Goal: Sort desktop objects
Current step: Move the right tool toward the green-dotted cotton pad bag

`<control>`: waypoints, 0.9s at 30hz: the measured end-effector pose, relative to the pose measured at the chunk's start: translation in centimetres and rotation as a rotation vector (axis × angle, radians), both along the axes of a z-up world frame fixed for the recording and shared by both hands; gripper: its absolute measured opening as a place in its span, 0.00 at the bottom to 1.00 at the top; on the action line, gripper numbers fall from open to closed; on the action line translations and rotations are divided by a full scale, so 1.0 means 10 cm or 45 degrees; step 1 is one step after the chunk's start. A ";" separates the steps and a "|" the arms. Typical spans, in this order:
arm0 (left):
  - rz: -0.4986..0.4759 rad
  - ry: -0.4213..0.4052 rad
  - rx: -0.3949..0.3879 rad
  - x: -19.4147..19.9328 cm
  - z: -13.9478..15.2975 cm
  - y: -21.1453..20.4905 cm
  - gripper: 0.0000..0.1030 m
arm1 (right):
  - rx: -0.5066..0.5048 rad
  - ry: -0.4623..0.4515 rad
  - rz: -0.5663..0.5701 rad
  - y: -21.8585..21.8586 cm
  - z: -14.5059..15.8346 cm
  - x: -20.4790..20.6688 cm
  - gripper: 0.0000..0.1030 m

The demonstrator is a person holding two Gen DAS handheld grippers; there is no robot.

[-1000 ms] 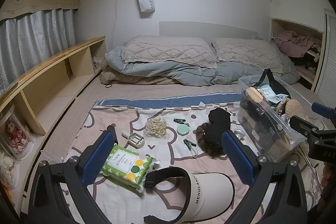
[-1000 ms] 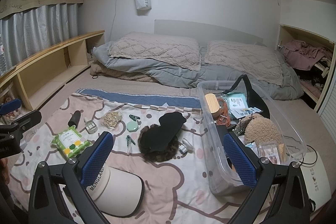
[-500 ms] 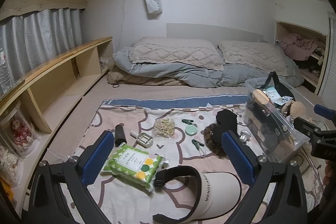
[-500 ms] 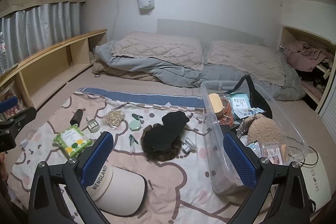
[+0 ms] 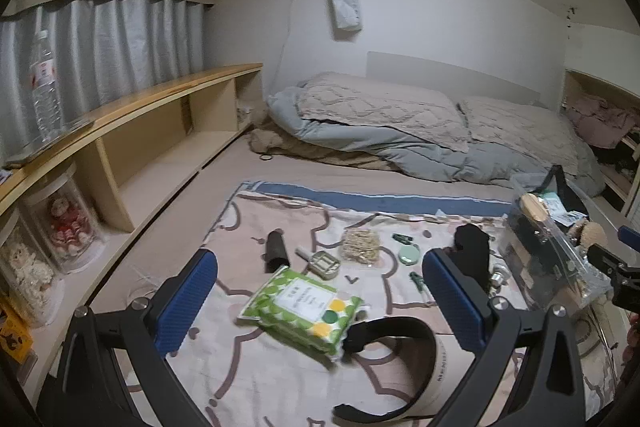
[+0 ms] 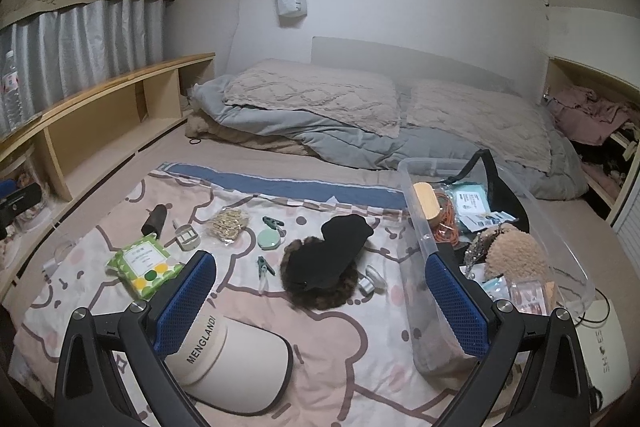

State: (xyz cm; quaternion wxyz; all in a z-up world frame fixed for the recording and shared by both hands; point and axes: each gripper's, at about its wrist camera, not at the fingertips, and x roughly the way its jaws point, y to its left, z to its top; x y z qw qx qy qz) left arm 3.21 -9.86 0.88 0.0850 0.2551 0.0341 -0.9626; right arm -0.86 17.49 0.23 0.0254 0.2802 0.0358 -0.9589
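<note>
Though lots of small stuff is scattered on the patterned blanket (image 6: 328, 347), the item nearest both grippers is the cream sun visor (image 6: 236, 363), black band, "MENGLAND" printed on its side, lying at the blanket's near edge. Just left of it in the left wrist view sits a green wipes pack (image 5: 300, 307) w/ white label & yellow/green dots, its corner touching the visor's black strap (image 5: 384, 331). Further back: dark cylinder (image 5: 277, 247), small grey-green buckle-like box (image 5: 326, 262), clear bag of pale wooden clips (image 5: 360, 245), round mint-green disc (image 6: 269, 238), two dark green clips (image 6: 265, 265) well apart from each other. Mid-blanket, a black sock (image 6: 336, 251) lies on top of a brown furry piece (image 6: 320, 287); small silver item (image 6: 370, 281) just beside it.

Clear plastic bin (image 6: 420, 235) stands on the right of the blanket, holding orange cord, wooden-lidded item, teal packets, a tan fluffy toy (image 6: 516, 259).

Left gripper (image 5: 320, 301): jaws wide apart, nothing betw the blue pads, hovering over wipes/visor. Right gripper (image 6: 320, 301): jaws also wide apart, empty, above the visor & bin edge.

Around: folded grey duvet & pillows (image 6: 320, 107) behind, wooden shelf (image 5: 140, 147) along the left wall w/ a water bottle (image 5: 44, 83) on top
</note>
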 end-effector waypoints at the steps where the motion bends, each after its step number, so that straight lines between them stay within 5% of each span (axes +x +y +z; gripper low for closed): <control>1: 0.009 -0.001 0.000 0.01 -0.01 -0.03 1.00 | -0.002 0.000 0.005 -0.01 0.00 0.00 1.00; 27: 0.161 -0.105 -0.035 0.01 -0.32 -0.68 1.00 | -0.031 -0.041 0.179 -0.57 -0.07 -0.28 1.00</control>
